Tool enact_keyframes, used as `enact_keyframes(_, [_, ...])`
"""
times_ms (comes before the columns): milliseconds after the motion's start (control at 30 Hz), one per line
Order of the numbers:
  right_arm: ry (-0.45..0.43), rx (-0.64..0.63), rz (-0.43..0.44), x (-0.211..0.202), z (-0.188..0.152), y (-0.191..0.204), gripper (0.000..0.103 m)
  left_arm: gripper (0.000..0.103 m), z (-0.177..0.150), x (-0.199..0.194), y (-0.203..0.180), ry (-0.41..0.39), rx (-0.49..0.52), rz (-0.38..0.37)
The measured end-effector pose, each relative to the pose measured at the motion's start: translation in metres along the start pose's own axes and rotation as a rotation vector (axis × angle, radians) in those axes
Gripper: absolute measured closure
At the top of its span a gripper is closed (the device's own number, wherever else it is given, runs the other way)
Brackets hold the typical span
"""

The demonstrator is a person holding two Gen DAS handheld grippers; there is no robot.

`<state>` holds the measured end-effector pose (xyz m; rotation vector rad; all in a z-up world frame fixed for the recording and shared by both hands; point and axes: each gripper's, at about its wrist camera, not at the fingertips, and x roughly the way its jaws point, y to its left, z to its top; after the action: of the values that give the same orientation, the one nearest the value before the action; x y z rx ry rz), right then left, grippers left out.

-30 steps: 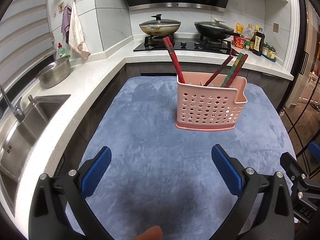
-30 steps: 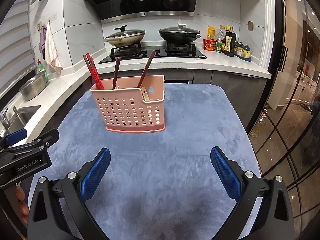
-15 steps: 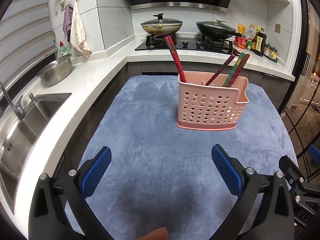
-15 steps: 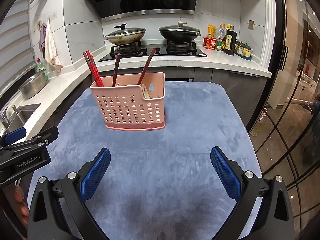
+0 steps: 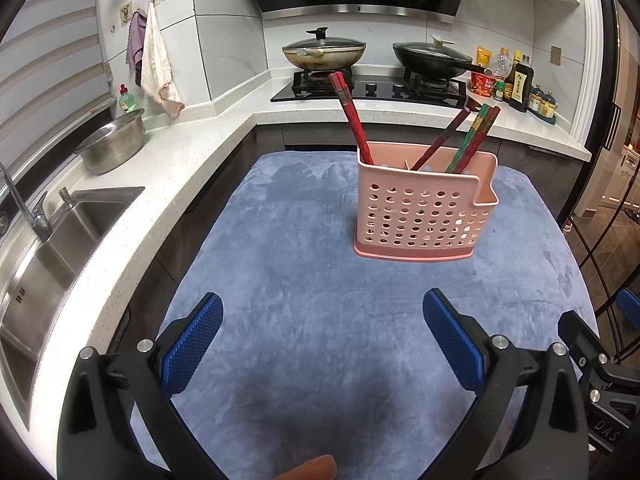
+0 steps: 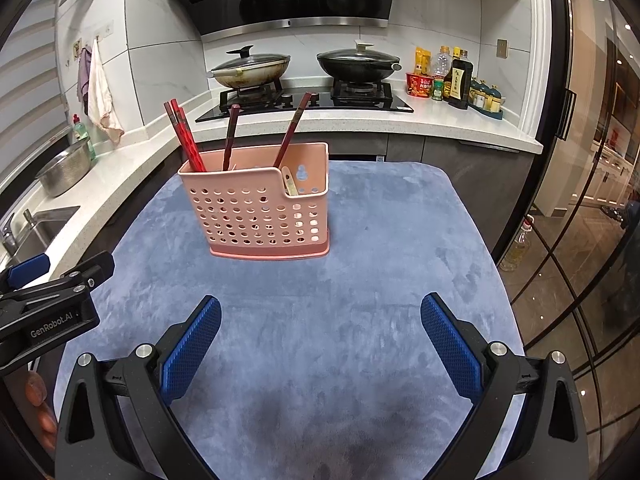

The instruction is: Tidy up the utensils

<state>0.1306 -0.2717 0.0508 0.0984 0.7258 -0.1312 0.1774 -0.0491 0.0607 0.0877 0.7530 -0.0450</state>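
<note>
A pink perforated utensil holder (image 5: 424, 208) (image 6: 258, 210) stands upright on the blue-grey mat (image 5: 312, 280) (image 6: 360, 280), far side of centre. Red chopsticks (image 5: 352, 116) (image 6: 184, 136) lean out of its left end. More dark red and patterned chopsticks (image 5: 472, 140) (image 6: 294, 130) stick up further right, and a pale utensil tip (image 6: 289, 184) shows in the low right compartment. My left gripper (image 5: 322, 344) is open over the near mat, nothing between its blue pads. My right gripper (image 6: 320, 346) is open too, empty, beside it on the right.
A white counter (image 5: 168, 168) wraps the left and back, with a sink (image 5: 48, 248), a steel bowl (image 5: 110, 146), a hob with two lidded pans (image 5: 324, 50) and sauce bottles (image 6: 456, 78). Glass doors (image 6: 580, 200) stand to the right of the table.
Both grippers have drifted slightly, with the holder sitting a little lower and nearer in both views. Jaws stay open; nothing was picked up or put down.
</note>
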Motion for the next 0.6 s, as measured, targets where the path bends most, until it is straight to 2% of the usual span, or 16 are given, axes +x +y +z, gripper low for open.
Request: enact_keyframes(600, [0.011, 0.0, -0.002, 0.003, -0.0025, 0.0003, 0.007, 0.008, -0.0038, 0.0011, -0.0025, -0.001, 0.001, 0.018])
